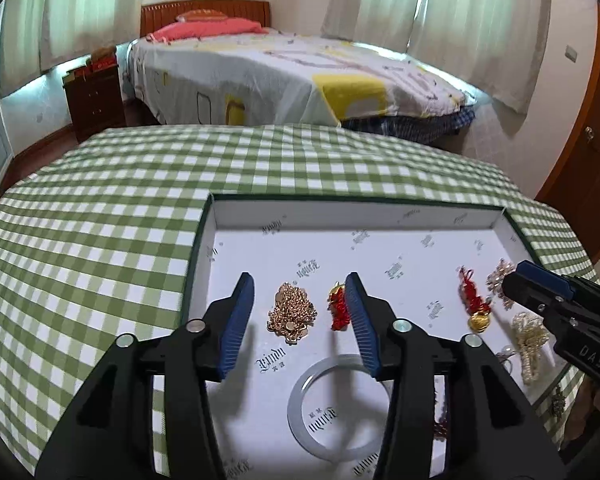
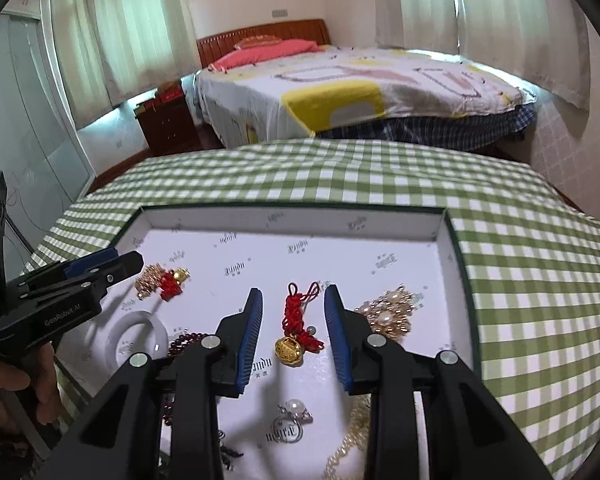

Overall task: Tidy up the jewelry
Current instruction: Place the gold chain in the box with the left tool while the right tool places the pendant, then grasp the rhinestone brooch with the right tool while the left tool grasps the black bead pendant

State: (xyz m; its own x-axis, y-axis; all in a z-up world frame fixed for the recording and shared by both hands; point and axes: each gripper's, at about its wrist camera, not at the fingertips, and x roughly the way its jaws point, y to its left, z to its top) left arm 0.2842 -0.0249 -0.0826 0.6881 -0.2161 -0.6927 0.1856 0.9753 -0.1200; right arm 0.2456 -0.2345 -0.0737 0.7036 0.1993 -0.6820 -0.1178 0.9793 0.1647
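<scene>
Nearest in the left wrist view, a pale bangle lies in the white tray below the left tongs, whose jaws stand wide and empty above a gold chain pile. The right tongs, also wide and empty, straddle a red knotted cord with a gold charm; a pearl ring lies nearer. The tray sits on the checked desk, with a bed beyond.
</scene>
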